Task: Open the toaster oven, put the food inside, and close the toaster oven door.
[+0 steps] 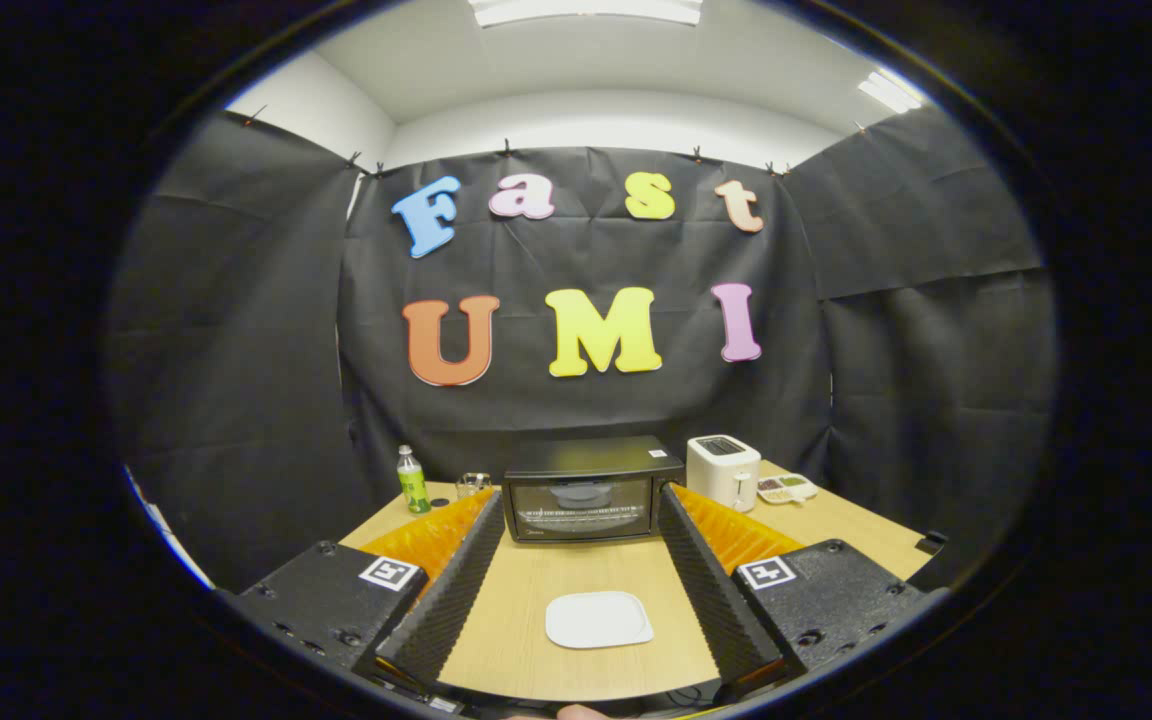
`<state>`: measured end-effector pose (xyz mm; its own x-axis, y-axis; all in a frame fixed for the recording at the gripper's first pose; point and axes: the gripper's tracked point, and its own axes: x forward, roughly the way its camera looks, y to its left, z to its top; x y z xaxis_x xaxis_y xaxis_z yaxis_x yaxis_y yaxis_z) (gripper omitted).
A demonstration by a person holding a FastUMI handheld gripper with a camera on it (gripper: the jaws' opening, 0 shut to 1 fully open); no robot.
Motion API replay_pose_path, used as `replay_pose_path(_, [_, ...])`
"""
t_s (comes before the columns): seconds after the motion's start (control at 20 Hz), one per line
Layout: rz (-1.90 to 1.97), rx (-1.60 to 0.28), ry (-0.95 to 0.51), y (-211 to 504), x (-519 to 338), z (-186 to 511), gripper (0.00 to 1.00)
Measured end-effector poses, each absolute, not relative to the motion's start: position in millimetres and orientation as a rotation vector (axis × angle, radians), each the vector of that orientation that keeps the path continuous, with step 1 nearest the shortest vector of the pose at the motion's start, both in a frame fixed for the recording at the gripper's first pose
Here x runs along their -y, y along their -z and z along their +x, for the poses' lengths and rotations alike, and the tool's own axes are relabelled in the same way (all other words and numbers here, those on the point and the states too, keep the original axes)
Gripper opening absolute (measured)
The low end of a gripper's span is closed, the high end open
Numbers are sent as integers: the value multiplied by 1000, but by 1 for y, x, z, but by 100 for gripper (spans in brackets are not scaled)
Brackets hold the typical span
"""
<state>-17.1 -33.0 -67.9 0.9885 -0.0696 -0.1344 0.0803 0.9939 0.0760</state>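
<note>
Beyond spread fingers [456, 590]: toaster oven [591, 490], door shut, facing gripper [581, 520]; long axis crosswise.

The camera rode on the gripper [581, 560], above the near edge of the table [836, 525], and faced straight along the spread fingers toward the far edge. It sat well back from the toaster oven [591, 488], closed at the far edge, with a plate [598, 619] between the fingers.
</note>
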Motion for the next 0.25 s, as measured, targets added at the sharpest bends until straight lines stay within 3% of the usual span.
replay_pose_path(0.25, [69,-137,84,73,32,-10,100])
